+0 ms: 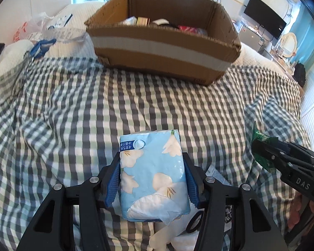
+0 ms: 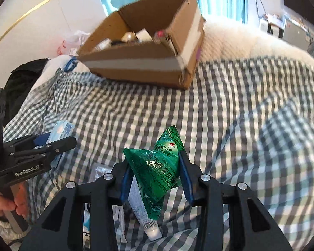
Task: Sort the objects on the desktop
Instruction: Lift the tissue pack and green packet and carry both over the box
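Observation:
A light blue tissue pack (image 1: 152,173) with white flowers sits between the blue pads of my left gripper (image 1: 152,163), which is shut on it above the checked bedcover (image 1: 115,104). In the right wrist view, my right gripper (image 2: 156,167) is shut on a crumpled green foil packet (image 2: 157,167), held off the cover. Each gripper shows in the other's view: the right gripper (image 1: 259,146) with the green packet (image 1: 260,138) at the right edge, the left gripper (image 2: 60,144) with the tissue pack (image 2: 62,128) at the left. An open cardboard box (image 1: 163,48) with several small items stands farther back on the bed.
A white tube (image 2: 144,215) and some papers lie on the cover under my right gripper. Plastic bags (image 1: 37,29) and a blue clip (image 1: 40,47) sit left of the box. A dark bag (image 2: 25,83) lies at the far left. A hand (image 2: 2,205) grips the left handle.

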Motion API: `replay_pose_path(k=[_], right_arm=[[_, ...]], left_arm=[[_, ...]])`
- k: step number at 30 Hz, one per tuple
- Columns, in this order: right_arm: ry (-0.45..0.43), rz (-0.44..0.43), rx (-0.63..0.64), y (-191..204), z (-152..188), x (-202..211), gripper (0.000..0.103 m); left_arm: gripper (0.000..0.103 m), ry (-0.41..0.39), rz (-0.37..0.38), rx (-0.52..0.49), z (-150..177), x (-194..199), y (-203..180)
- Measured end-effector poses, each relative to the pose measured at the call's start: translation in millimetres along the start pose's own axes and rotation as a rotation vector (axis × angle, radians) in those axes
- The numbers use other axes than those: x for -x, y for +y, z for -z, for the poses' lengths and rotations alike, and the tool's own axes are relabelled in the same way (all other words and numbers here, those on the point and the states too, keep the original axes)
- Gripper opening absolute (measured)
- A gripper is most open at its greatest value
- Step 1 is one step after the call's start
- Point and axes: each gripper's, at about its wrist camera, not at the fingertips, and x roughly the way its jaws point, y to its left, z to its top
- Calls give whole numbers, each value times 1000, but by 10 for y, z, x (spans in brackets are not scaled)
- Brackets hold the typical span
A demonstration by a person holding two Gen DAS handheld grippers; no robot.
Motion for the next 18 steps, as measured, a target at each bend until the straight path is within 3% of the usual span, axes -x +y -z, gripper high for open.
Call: replay_pose_path(k=[11,18], right_arm=[[-115,-21,98,189,-447,248,40],[-206,-45,143,299,-977,410,40]], left_arm=[[55,-89,-19,-2,-436,186,66],[55,-190,-35,-19,-876,391,92]])
